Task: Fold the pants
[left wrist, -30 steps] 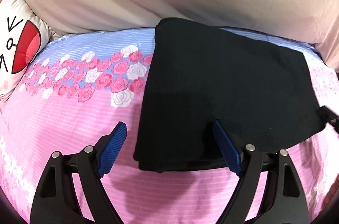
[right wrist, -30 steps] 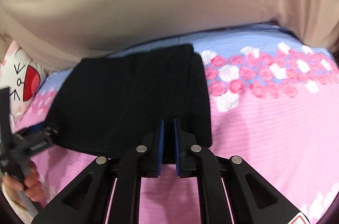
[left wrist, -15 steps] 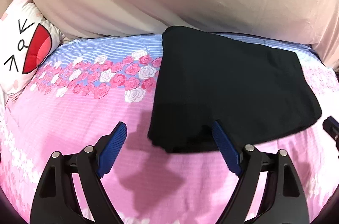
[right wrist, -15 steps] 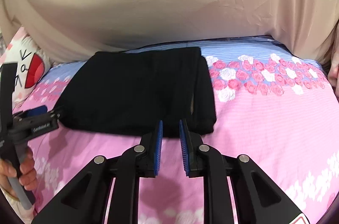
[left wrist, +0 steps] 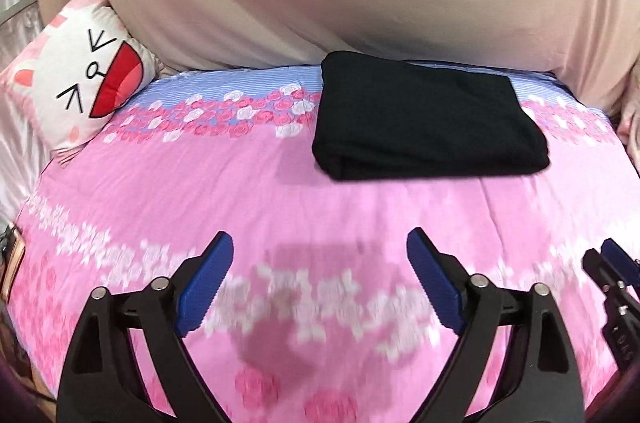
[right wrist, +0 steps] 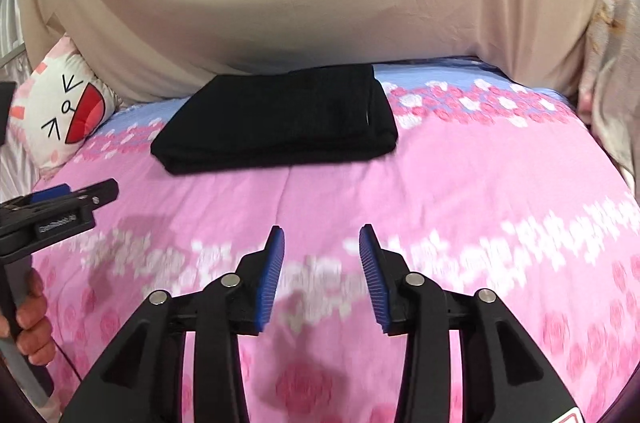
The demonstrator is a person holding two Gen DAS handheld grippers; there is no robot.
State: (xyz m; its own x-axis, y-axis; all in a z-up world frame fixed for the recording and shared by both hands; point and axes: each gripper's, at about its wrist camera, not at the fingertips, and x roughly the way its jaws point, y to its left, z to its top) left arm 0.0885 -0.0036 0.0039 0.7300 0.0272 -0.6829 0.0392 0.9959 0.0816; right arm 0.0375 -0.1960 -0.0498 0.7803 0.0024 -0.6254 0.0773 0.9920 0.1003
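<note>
Black, soft pants (left wrist: 428,121) lie folded on the bed (left wrist: 280,191); I'd pinch a thick folded edge. Both jaws are opening, empty.

A pink rose-print bed (left wrist: 168,191) carries folded black pants (left wrist: 428,127) and a cartoon-face pillow (left wrist: 80,91).

my grippers: 2, left (left wrist: 318,277), right (right wrist: 321,273) | folded black pants (left wrist: 424,123): 1 | cat-face pillow (left wrist: 80,83): 1 | pink floral bedspread (left wrist: 200,191): 1
</note>
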